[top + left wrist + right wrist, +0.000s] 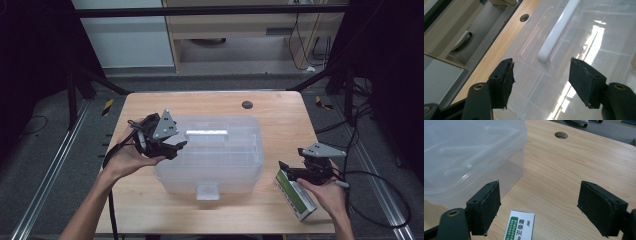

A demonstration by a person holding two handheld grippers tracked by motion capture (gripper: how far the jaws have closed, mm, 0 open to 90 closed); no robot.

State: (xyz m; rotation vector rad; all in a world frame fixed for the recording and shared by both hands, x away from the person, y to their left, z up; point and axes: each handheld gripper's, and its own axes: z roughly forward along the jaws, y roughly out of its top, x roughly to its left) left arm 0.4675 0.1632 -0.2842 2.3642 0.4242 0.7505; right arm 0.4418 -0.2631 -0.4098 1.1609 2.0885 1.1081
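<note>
With the clear lidded box [212, 152] at frame centre, the left gripper [172, 146], jaws wide and empty, nears its white handle [556, 32], likely to grasp next, while the right gripper [290, 170] hovers open over a green-white carton [295, 195].

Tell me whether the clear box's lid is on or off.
On: the lid covers the clear box, its white handle lying flat on top.

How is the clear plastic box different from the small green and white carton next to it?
The plastic box is see-through, the carton opaque green and white with print. The plastic box is far bigger. The plastic box sits mid-table under the open left claw; the carton lies at the right claw, also open. Both rest on the wooden table.
</note>
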